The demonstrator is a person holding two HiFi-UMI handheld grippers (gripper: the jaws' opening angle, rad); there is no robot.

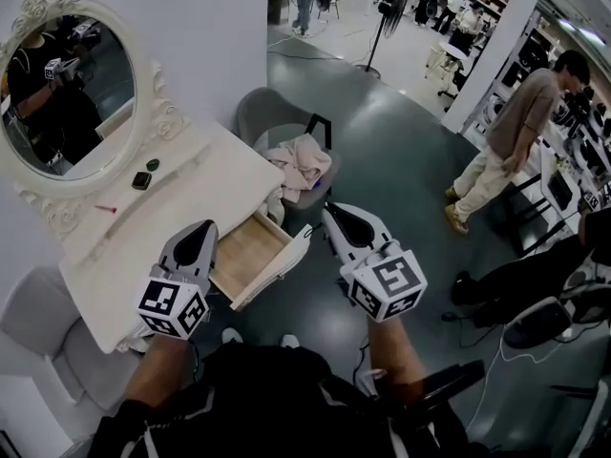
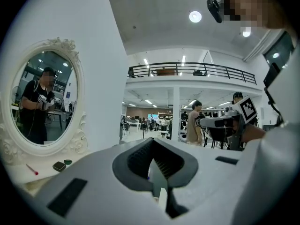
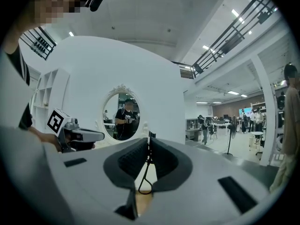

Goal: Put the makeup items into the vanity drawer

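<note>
Jutting drawer point(image 1: 250, 256), long axis seemingly toward head view's lower right.

Bright, even overhead light from round ceiling lamps point(image 2: 195, 16) and strip fixtures point(image 2: 146, 61); shadows are soft, and the white tabletop point(image 1: 205, 175) and wall point(image 1: 210, 36) sit close to clipping in the head view. Glossy floor point(image 1: 401, 160) carries a mild sheen. Both gripper views are heavy fisheye: black vignetted corners, straight lines bowed, detail softening toward the rim.

vanity table point(image 1: 212, 181) white | drawer point(image 1: 248, 256) pale wood inside | compact point(image 1: 141, 180) dark | cloth point(image 1: 304, 160) pink
</note>
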